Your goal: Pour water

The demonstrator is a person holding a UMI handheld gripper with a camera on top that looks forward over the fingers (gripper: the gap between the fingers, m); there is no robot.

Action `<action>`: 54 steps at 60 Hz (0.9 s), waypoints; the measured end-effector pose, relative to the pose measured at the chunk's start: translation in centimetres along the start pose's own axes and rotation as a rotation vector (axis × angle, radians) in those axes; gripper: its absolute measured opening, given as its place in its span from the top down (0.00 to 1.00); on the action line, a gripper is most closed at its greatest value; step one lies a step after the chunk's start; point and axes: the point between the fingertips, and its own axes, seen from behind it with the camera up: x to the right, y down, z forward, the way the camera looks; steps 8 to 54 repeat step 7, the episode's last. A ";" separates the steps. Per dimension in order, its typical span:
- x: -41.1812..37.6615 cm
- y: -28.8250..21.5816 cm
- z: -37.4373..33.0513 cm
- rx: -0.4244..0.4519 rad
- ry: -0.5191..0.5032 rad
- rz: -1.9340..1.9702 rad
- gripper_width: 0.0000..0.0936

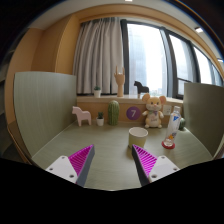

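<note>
We see the tongs [112,163] standing open over the worktop [110,150], their two fingers spread well apart with the magenta pads [80,160] facing inward and nothing held between them. We take the cup [138,134] as our landmark: it is pale, stands upright on the green worktop just beyond the fingers, closer to the right finger than to the left, and touches neither. To the right of the cup we note a bottle [175,124] with a blue label, upright, and just in front of it a small red round thing [168,144] lying on the worktop; we cannot tell what it is. Behind the cup we record a row of small things along the far edge: a round purple clock [133,114], a stuffed toy [153,110] just right of it, a green cactus figure [114,111] left of the clock, and a wooden hand model [120,82] on a raised ledge above. Far left of the cup stands a white toy horse [81,116], with a small potted plant [99,119] between it and the cactus. Green panels [42,105] flank the worktop on both sides. Beyond everything, we note grey curtains [98,55] and a window [150,55].
</note>
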 end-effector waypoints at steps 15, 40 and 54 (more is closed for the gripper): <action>-0.8 -0.7 -0.9 0.021 -0.008 -0.025 0.19; -0.8 -0.7 -0.9 0.021 -0.008 -0.025 0.19; -0.8 -0.7 -0.9 0.021 -0.008 -0.025 0.19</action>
